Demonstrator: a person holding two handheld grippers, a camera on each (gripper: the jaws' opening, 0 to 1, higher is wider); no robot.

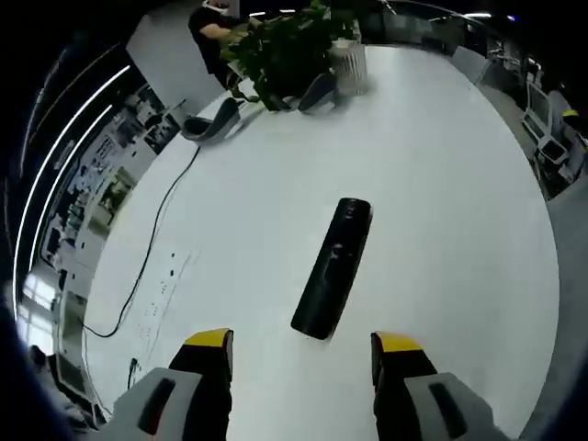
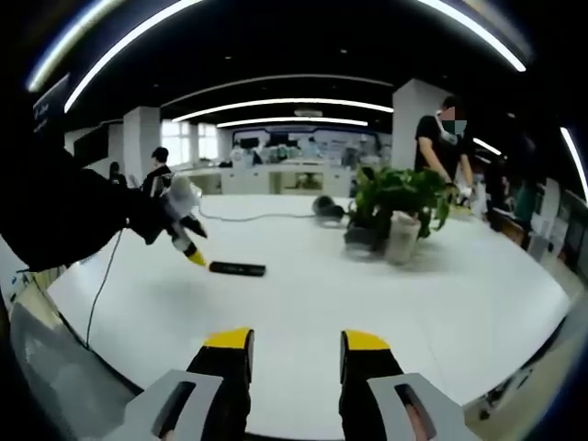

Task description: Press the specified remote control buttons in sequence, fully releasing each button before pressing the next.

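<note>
A long black remote control [image 1: 333, 267] lies flat on the white table [image 1: 441, 184], just beyond and between my left gripper's yellow-tipped jaws. My left gripper [image 1: 303, 354] is open, its jaws apart and holding nothing. In the right gripper view the same remote [image 2: 237, 268] lies small at mid-left, and the left gripper [image 2: 188, 241] comes in from the left, held by a dark sleeve, its tips just left of the remote. My right gripper [image 2: 296, 349] is open and empty, hanging well back from the remote over the near part of the table [image 2: 367, 294].
A potted green plant in a white ribbed pot [image 1: 347, 66] [image 2: 401, 241] stands on the far side of the table. A black cable [image 1: 152, 248] runs along the left. Dark headphone-like items [image 1: 209, 125] lie near the plant. A person [image 2: 443, 147] stands behind the plant.
</note>
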